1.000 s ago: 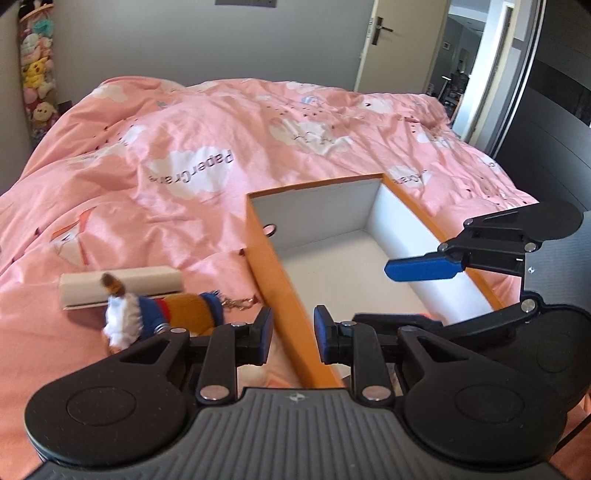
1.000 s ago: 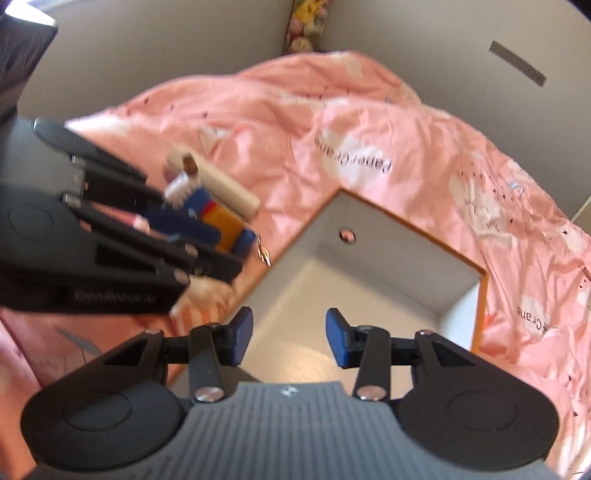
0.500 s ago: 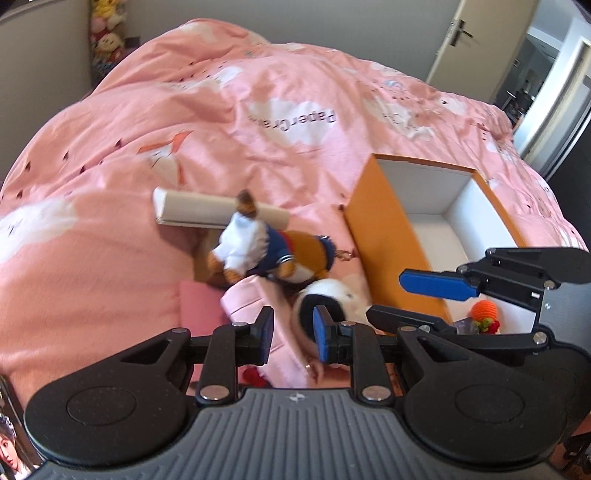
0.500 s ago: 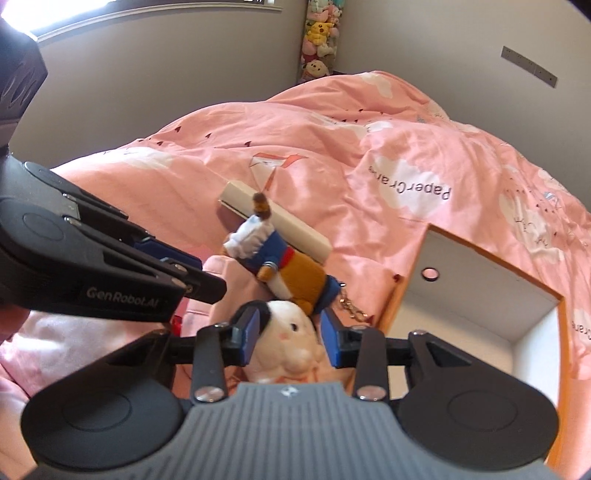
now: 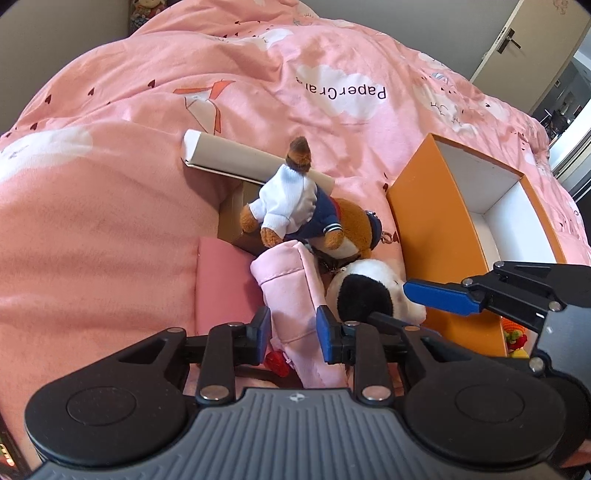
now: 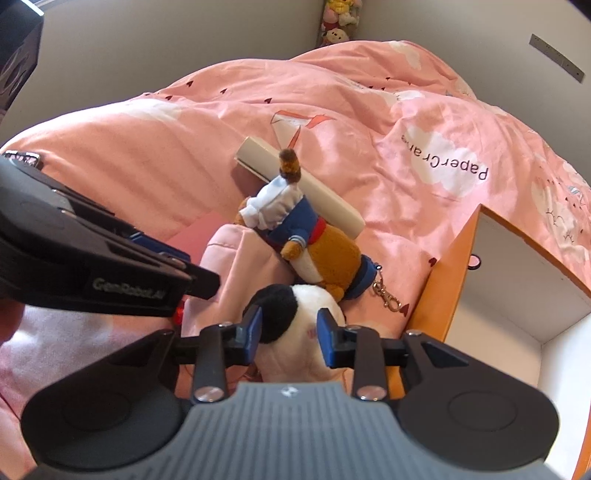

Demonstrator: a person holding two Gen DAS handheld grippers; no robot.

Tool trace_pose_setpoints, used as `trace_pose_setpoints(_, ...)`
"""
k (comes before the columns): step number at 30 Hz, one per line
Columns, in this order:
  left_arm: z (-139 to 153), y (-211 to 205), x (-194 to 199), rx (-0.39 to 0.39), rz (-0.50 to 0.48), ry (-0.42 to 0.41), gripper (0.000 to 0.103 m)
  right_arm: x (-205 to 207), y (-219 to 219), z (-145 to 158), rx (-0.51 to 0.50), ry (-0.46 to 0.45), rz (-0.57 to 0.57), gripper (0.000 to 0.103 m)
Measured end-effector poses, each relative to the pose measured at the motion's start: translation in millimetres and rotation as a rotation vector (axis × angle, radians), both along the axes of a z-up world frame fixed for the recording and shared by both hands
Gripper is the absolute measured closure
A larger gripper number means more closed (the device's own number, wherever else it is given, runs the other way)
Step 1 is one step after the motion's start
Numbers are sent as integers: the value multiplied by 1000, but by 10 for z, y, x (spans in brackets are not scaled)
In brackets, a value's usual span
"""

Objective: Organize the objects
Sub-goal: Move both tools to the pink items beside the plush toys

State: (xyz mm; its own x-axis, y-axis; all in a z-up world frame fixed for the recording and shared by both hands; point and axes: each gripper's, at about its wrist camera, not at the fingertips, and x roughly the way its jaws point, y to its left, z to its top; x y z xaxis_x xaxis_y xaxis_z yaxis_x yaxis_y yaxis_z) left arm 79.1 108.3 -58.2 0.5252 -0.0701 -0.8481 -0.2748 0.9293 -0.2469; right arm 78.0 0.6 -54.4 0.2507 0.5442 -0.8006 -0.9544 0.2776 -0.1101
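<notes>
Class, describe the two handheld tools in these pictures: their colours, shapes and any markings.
Both tools are matt black plastic with a ribbed grey top plate, round discs either side and silver screws. Each has two short fingers with blue pads: left tool, right tool. Seen from the right wrist view, the left tool's side carries pale "GenRobot.AI" lettering.

A wide bed covered by a rumpled pink cotton duvet [image 5: 122, 206] printed with white clouds, small dark hearts, paper cranes and the words "PaperCrane" fills most of both views. Plain grey-beige walls [image 6: 155, 51] close in behind its far edge, sunlit in the right wrist view. In the far corner a column of stuffed toys [image 6: 336, 18] hangs against the wall. Beyond the bed's right corner stands a cream door with a dark metal handle [image 5: 508, 38], beside a dim doorway [image 5: 561, 107].
</notes>
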Motion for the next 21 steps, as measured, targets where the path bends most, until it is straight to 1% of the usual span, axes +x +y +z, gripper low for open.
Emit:
trace_pose_setpoints(2,-31,14,8,-8,7,2,71,-32,-17,-16,-15,-16,18,66)
trace_pose_setpoints(4,-42,21,9,-7,16,1,64,-75,-21,-48,-41,-39,40,61)
trace_pose_setpoints(6,-49,9,18,2,15,2,61,-109,-6,-102,-66,-47,57,60)
trace_pose_setpoints(8,-61,1,28,3,12,3,60,-109,23,-158,-79,-48,57,60)
trace_pose_setpoints(9,-70,11,35,-8,15,2,60,-106,35,-178,-83,-56,56,56)
trace_pose_setpoints(10,-79,21,41,-22,18,1,60,-101,40,-192,-88,-65,55,55)
trace_pose_setpoints(13,-107,53,54,-70,28,-6,60,-60,47,-230,-94,-73,43,54)
trace_pose_setpoints(17,-137,57,70,-111,19,-14,60,-17,40,-246,-92,-66,26,51)
trace_pose_setpoints(19,-147,45,74,-113,18,-12,60,-8,43,-259,-93,-65,26,47)
trace_pose_setpoints(21,-146,39,75,-111,17,-13,60,-4,46,-273,-97,-71,28,47)
